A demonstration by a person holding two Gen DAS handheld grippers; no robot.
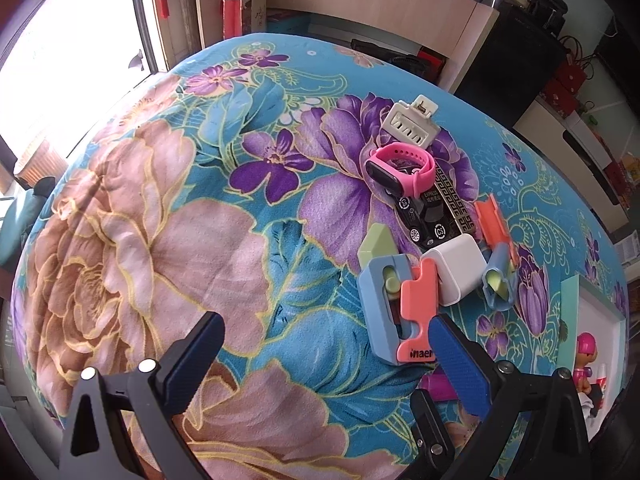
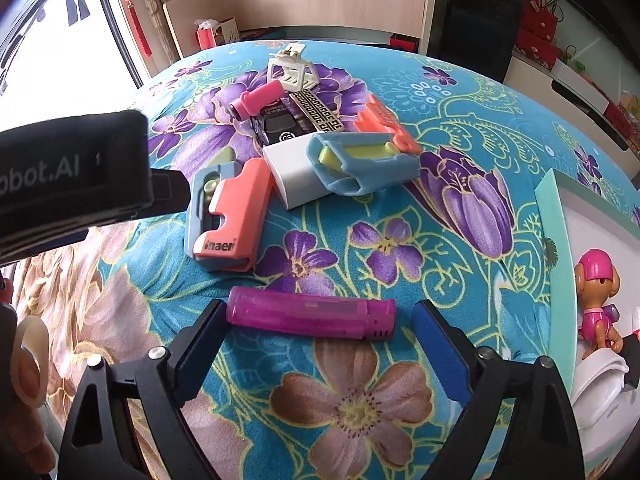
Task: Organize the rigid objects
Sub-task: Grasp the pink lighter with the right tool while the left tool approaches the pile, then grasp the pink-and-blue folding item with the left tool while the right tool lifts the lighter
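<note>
Right gripper [image 2: 320,344] is hovering low over the floral cloth [image 2: 360,412], fingers spread wide and lined up on either side of the magenta lighter [image 2: 310,317]. The lighter is lying crosswise between the two blue pads [image 2: 440,348], with its left end close to or just touching the left pad and its dark cap end a little clear of the right one. Judgement: the step in hand is the pick of this lighter; the task looks early, since most pieces are lying loose. The next move calls for closing squarely along the lighter's length, or turning the wrist to pinch across its narrower body, then carrying it to the white tray [image 2: 576,240] at right.

Left gripper [image 1: 324,354] is waiting with fingers spread and holding nothing, its right pad just beside the coral-and-blue folding cutter [image 1: 394,308].

Just beyond the lighter the cluster is lying packed: that cutter, a white charger block [image 2: 294,176] and a second blue-and-coral cutter [image 2: 368,164], touching one another. Farther back, a black toy car pack [image 1: 426,216] is carrying a pink watch [image 1: 400,170], with a white clip stand [image 1: 410,120] behind.

In the tray, a pink dog figure [image 2: 598,304] is standing near the front edge; it may be crowding the drop spot.
</note>
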